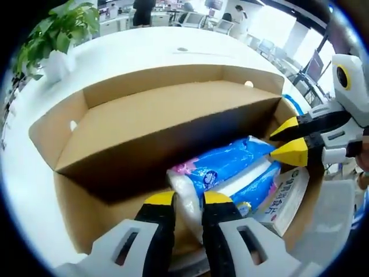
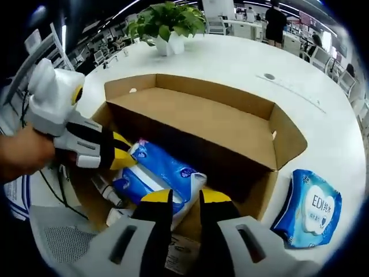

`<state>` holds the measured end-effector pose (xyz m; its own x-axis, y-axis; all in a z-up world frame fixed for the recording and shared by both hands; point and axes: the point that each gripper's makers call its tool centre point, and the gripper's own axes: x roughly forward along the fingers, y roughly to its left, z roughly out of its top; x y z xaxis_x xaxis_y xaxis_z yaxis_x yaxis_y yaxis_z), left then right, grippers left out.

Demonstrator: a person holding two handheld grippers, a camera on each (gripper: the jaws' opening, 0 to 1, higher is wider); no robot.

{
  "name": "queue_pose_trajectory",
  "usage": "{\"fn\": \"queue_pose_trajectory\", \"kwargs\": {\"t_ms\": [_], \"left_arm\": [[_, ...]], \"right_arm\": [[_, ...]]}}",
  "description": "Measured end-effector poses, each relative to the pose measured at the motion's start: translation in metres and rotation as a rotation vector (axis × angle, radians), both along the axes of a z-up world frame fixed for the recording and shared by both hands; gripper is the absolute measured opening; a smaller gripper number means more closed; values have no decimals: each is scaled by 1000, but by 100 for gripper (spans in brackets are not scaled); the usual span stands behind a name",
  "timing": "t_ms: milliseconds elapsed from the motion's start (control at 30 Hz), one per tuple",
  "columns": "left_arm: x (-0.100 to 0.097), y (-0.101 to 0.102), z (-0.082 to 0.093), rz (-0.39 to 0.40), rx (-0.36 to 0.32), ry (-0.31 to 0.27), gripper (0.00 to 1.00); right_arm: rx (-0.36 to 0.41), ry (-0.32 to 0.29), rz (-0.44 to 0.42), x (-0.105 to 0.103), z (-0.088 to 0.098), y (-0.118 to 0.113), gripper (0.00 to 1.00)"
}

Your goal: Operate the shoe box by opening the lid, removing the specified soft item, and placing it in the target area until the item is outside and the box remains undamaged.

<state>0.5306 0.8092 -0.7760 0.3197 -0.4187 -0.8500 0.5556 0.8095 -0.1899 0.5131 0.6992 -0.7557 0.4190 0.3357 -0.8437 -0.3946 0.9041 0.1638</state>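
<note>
Lid's already up on the shoe box (image 2: 230, 124), so it's the pulling-out step. Both grippers, left (image 1: 187, 199) and right (image 2: 184, 196), have jaws pinched on opposite ends of the blue tissue pack (image 1: 230, 167) inside. Next: lift straight up, clear of the walls, onto the tabletop (image 2: 242, 63).

The shoe box (image 2: 230, 124) stands open, its raised lid (image 1: 161, 124) walling off the far side, so entry is from above and the near edge. Inside, the blue soft pack (image 2: 164, 173) crowds the floor, with a small tube (image 2: 106, 190) and a booklet (image 1: 288, 196) beside it. The left gripper (image 2: 124, 153) and right gripper (image 1: 288, 141) both occupy the opening. Outside, the white surface (image 2: 242, 63) lies bare around a blue wipes packet (image 2: 314, 210) and a potted plant (image 2: 167, 26).
</note>
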Motion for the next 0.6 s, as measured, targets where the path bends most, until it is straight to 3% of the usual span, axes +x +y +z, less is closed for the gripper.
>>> {"fn": "queue_pose_trajectory", "kwargs": {"t_ms": [200, 333, 600], "left_arm": [[-2, -1, 2, 7, -9, -6, 11], [-4, -1, 3, 11, -12, -3, 9], [-6, -1, 3, 10, -5, -5, 6]], "right_arm": [[-8, 38, -15, -2, -8, -2, 17], [-7, 63, -12, -3, -12, 2, 10], [-47, 87, 5, -7, -19, 1, 11]]}}
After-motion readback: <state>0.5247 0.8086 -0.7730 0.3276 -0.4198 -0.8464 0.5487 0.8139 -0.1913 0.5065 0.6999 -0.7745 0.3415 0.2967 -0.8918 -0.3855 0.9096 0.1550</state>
